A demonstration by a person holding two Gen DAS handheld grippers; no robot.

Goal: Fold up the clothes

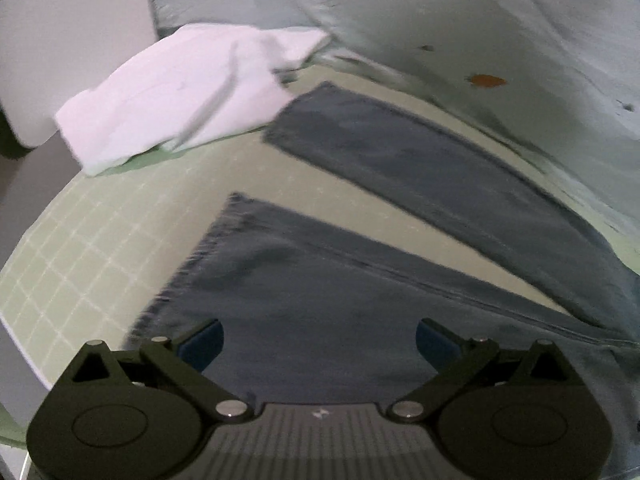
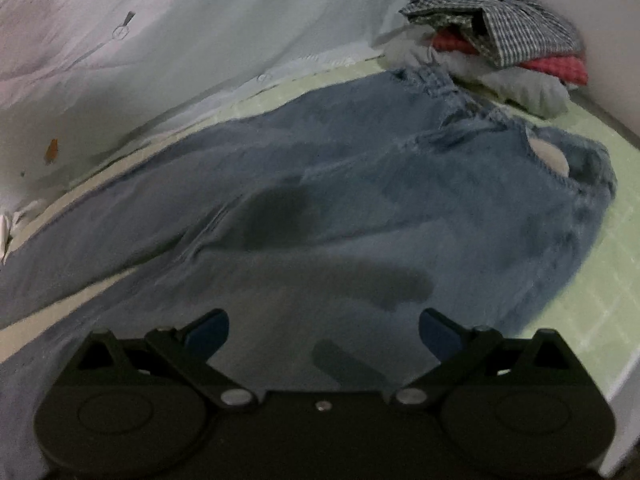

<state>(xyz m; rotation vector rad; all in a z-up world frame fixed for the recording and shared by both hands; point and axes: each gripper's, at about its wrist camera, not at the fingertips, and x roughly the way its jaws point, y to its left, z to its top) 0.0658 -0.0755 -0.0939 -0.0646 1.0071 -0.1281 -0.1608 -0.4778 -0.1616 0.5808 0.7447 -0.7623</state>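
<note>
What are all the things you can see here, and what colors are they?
jeans: one pair, blue denim, spread flat on the mat, legs apart in the left wrist view, waist end in the right wrist view
mat: one, light green with a white grid, under the jeans
white garment: one, white, crumpled at the mat's far left corner
clothes pile: one stack, checked black-and-white on top, red and white beneath, past the jeans' waist
sheet: one, pale with small orange prints, bunched along the mat's far edge
left gripper: one, black with blue pads, open above a jeans leg
right gripper: one, black with blue pads, open above the jeans
</note>
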